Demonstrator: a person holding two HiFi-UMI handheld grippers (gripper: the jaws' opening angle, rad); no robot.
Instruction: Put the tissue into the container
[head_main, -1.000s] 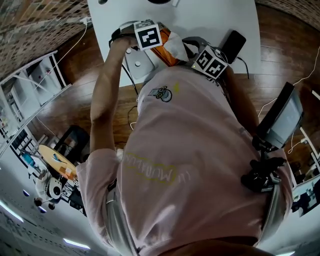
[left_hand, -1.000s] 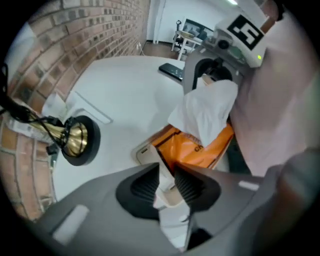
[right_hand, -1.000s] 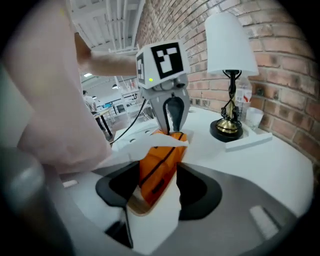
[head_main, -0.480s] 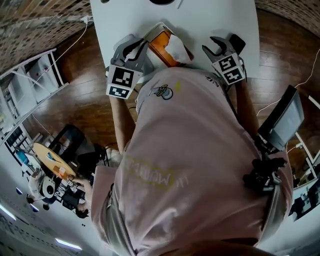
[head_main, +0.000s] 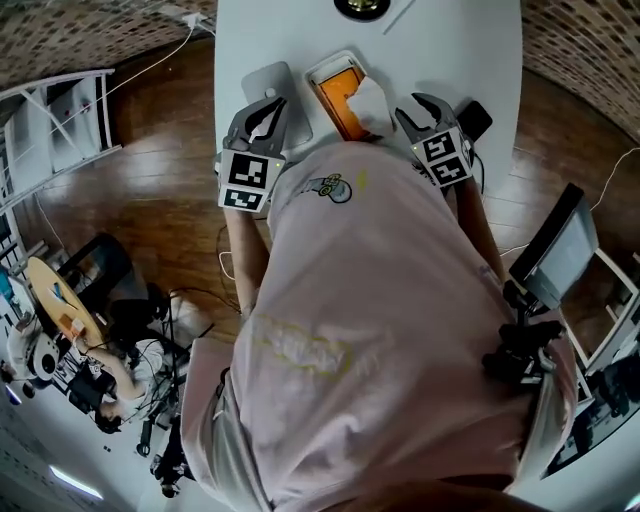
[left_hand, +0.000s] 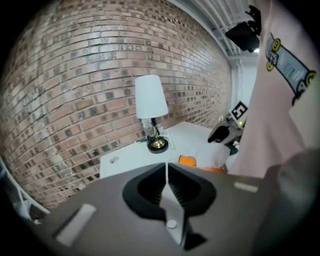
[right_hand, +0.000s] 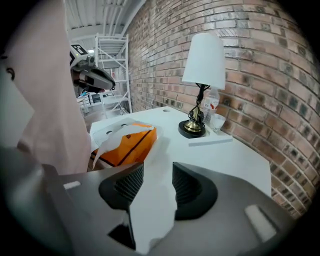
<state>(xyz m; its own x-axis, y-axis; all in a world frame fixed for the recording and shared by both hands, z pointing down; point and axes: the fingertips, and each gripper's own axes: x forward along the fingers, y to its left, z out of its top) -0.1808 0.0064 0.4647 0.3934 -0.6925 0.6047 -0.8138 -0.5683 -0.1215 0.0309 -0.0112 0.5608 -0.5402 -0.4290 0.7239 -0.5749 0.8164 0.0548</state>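
An orange box (head_main: 338, 98) in a white holder lies on the white table (head_main: 440, 40), with a white tissue (head_main: 370, 100) standing crumpled out of its near end. My left gripper (head_main: 262, 108) hovers left of the box; its jaws are closing, almost touching, with nothing between them (left_hand: 166, 170). The right gripper (head_main: 418, 105) sits just right of the tissue, apart from it, its jaws closing but still parted over bare table (right_hand: 157, 172). The right gripper view shows the box (right_hand: 127, 145) and tissue (right_hand: 111, 139) ahead to the left.
A table lamp (right_hand: 201, 75) with a white shade stands at the table's far side, with a small glass (right_hand: 218, 121) beside it. A grey flat object (head_main: 262, 82) lies under the left gripper, and a black phone (head_main: 476, 120) lies right of the right gripper. Wooden floor surrounds the table.
Both grippers have drawn back from over the box and now sit on either side of it. The left jaws have closed up; the right jaws have narrowed.
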